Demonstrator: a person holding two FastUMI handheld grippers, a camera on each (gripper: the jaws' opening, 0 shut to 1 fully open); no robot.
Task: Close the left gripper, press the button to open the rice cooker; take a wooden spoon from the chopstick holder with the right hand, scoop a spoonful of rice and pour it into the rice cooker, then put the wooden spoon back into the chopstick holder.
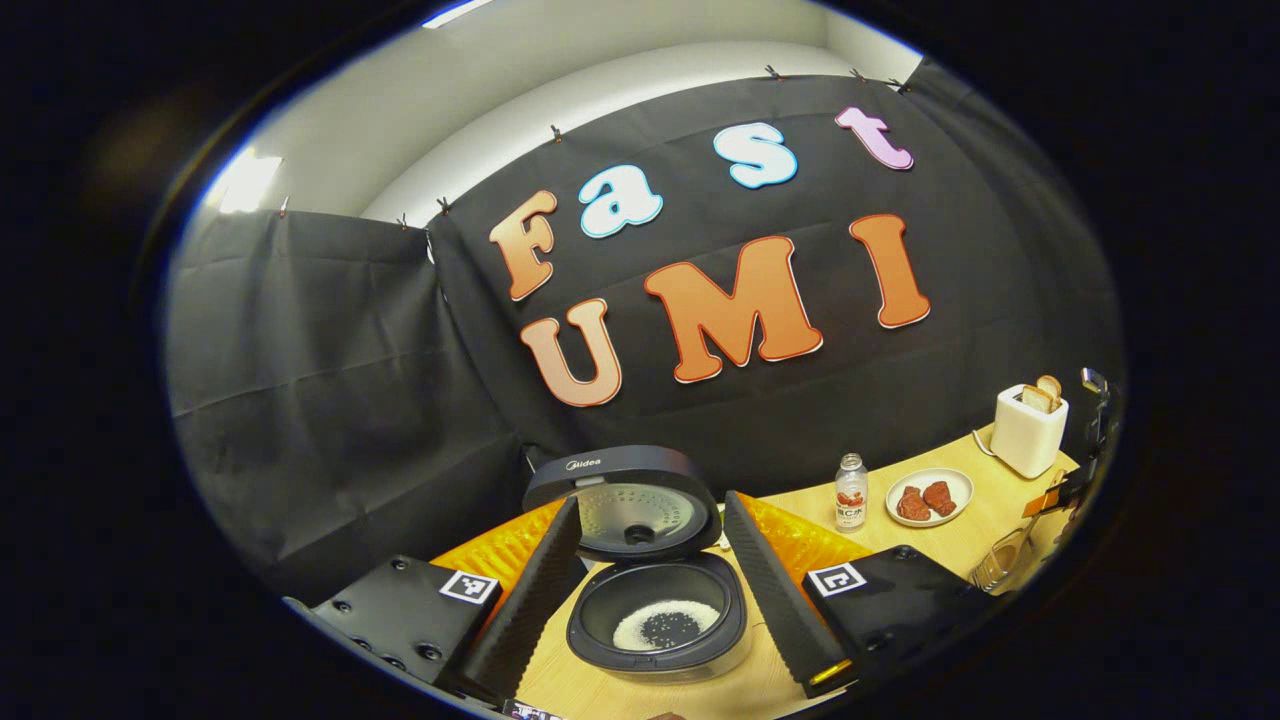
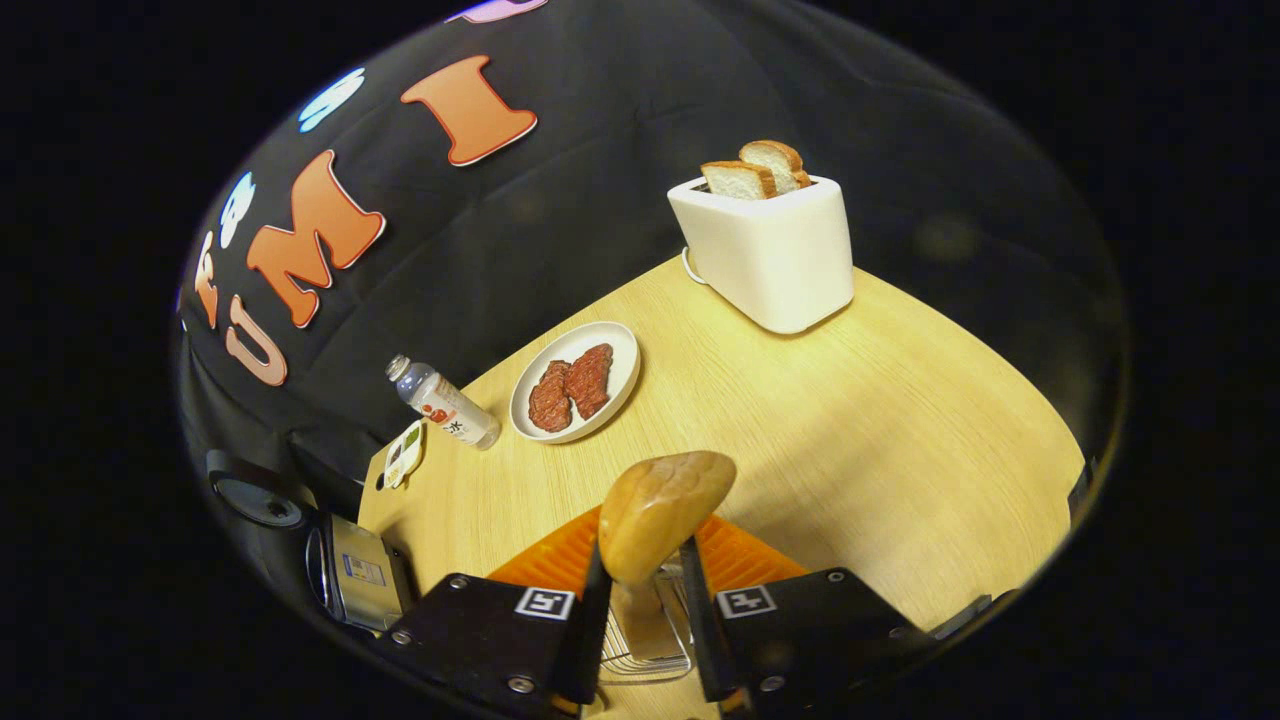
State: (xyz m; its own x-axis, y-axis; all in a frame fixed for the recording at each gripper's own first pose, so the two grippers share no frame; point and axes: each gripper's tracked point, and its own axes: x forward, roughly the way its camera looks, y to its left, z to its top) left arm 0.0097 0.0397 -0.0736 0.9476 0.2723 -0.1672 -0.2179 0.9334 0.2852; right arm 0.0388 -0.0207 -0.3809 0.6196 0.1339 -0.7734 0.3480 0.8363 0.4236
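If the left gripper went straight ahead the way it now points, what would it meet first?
Most likely the open rice cooker, which sits directly between the left gripper's open fingers; its raised lid stands just beyond, though depth is hard to judge.

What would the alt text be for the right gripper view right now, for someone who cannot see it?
The right gripper holds a wooden spoon by its handle, bowl up, above a wire chopstick holder. Beyond, on the wooden table, stand a white toaster with two bread slices, a plate of red meat and a small bottle.
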